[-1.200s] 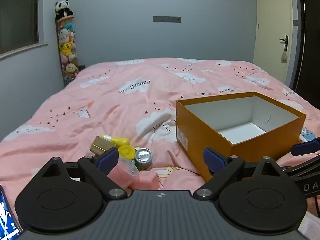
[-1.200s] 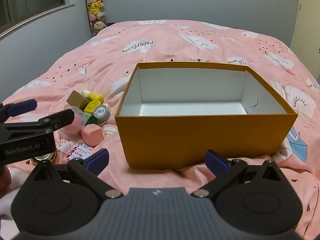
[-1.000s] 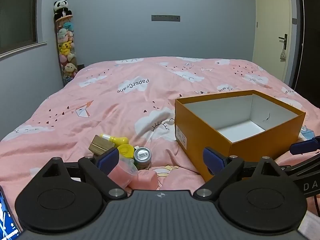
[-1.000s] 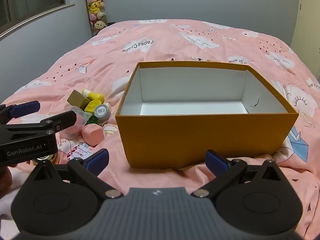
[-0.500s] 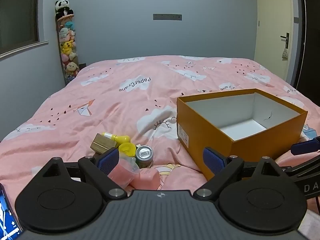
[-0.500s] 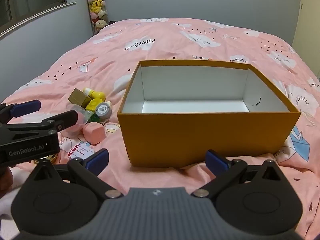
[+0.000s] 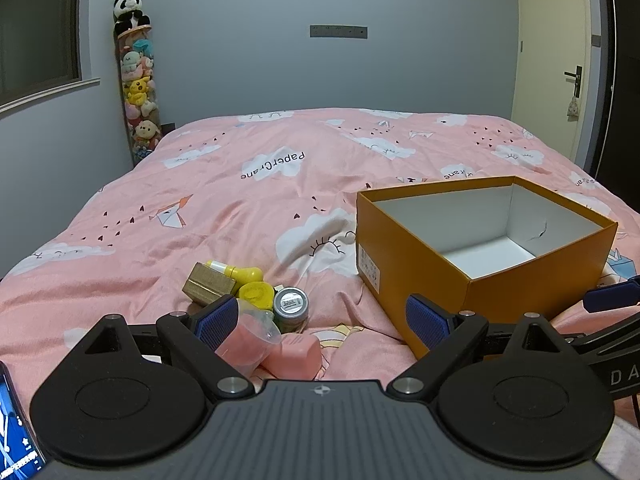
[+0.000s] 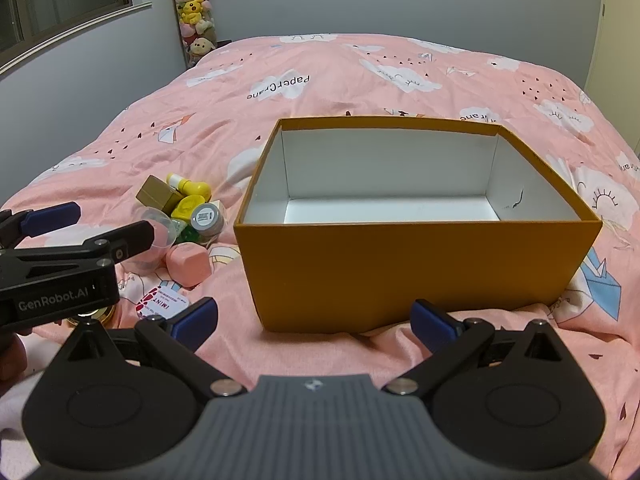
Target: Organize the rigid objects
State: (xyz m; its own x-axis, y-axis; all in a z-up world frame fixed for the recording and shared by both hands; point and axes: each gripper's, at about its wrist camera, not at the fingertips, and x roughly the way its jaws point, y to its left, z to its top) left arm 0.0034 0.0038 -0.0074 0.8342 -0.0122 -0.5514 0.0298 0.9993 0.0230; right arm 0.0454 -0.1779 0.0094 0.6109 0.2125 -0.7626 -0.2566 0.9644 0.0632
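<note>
An empty orange cardboard box [image 8: 400, 272] with a white inside stands on the pink bed, straight ahead of my right gripper [image 8: 314, 316], which is open and holds nothing. Left of the box lies a small pile: a gold box [image 7: 208, 282], a yellow bottle [image 7: 240, 272], a silver-lidded jar [image 7: 291, 304], a pink block [image 7: 296, 354] and a clear cup [image 7: 248, 344]. My left gripper [image 7: 322, 316] hovers open just short of the pile, its left finger in front of the cup. The orange box [image 7: 420, 264] sits to its right.
A tall clear tube of plush toys [image 7: 136, 92] stands at the back left wall, and a door [image 7: 552, 80] is at the back right. A printed card [image 8: 160, 304] lies near the pile. A phone screen [image 7: 12, 420] shows at the lower left.
Both views have drifted only slightly. The pile and the box lie where they were, and both grippers stay open with nothing in them.
</note>
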